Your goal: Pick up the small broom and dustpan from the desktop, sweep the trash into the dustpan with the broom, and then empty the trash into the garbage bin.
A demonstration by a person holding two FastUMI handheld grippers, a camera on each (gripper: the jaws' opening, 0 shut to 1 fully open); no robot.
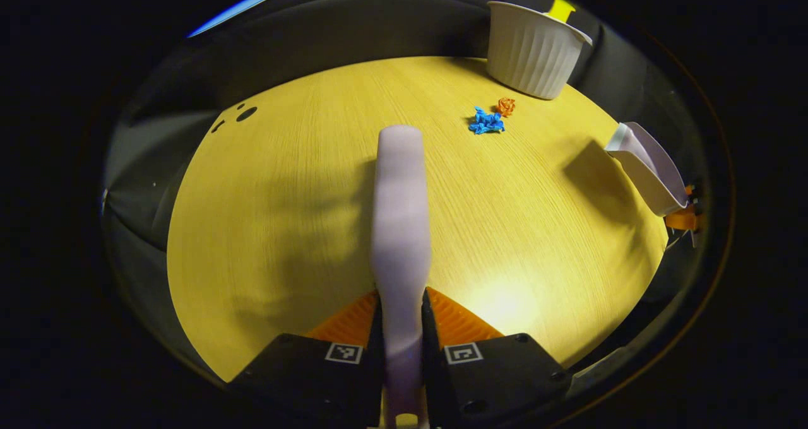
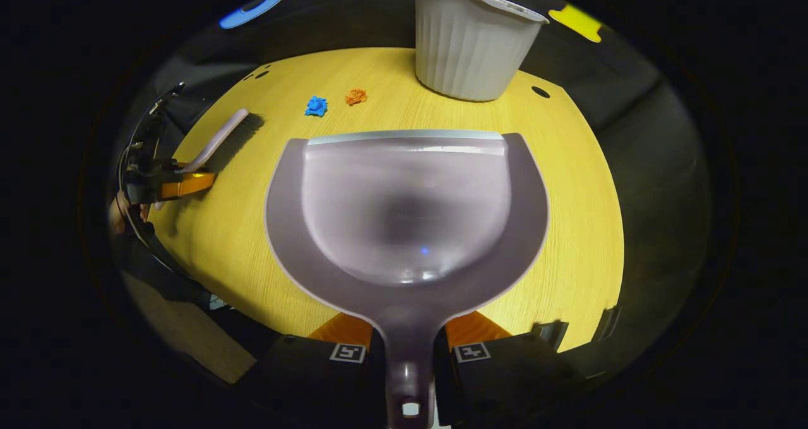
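In the left gripper view, the small broom (image 1: 400,221) is seen clamped by its handle between the two fingers of the left gripper (image 1: 401,328), its back running forward over the yellow desktop (image 1: 284,227). Both pieces of trash, a blue scrap (image 1: 487,122) and an orange scrap (image 1: 505,106), are seen unswept, lying just beside each other ahead of the broom and near the foot of the white ribbed garbage bin (image 1: 533,50). At the right edge the dustpan (image 1: 647,167) is seen held above the desktop, well apart from the scraps. A few dark holes (image 1: 245,113) are seen in the desktop at far left.

In the right gripper view, the dustpan (image 2: 404,208) is gripped at its handle by the closed fingers of the right gripper (image 2: 408,347); its tray is seen empty, with the lip pointed toward the garbage bin (image 2: 470,44). The blue scrap (image 2: 316,106) and orange scrap (image 2: 356,96) are seen beyond the lip and off to its left. The broom (image 2: 218,140) is seen at far left in the other gripper (image 2: 183,183), with a hand (image 2: 117,214) behind it.

The pick-up is judged done; sweeping and emptying are left. Nothing is seen between the tools and the trash, though the bin stands close behind the scraps and could be knocked by a long stroke.
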